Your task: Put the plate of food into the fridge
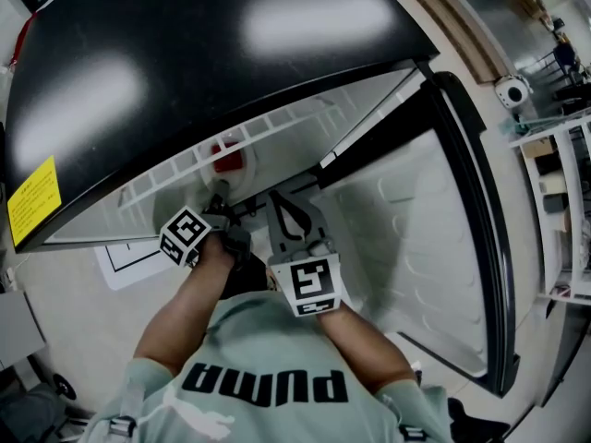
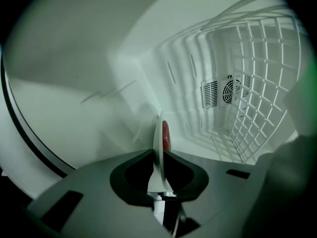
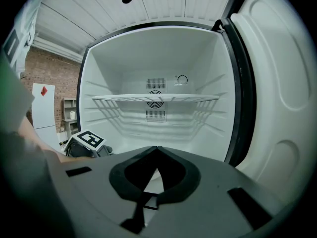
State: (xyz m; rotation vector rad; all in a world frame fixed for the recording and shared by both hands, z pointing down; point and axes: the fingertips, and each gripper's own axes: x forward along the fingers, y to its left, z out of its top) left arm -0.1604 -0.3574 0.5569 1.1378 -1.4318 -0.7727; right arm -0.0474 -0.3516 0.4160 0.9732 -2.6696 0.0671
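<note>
The left gripper (image 2: 159, 151) has its jaws clenched on the rim of a white plate (image 2: 158, 133), which its view shows edge-on between them; a piece of red food (image 2: 165, 136) lies on the plate; plate and food are inside the open fridge (image 3: 124, 58), under the wire shelf (image 3: 153, 98) and close to the white inner wall; whether the plate rests on the fridge floor or hangs above it I cannot tell; the right gripper (image 3: 157, 149) is held in front of the fridge opening, facing the back wall and its round fan vent (image 3: 155, 92), with its jaws closed tip to tip and nothing between them; the door (image 3: 277, 83) stands swung wide to the right; in the head view both grippers sit close together at the fridge's mouth, the left one reaching further in.
</note>
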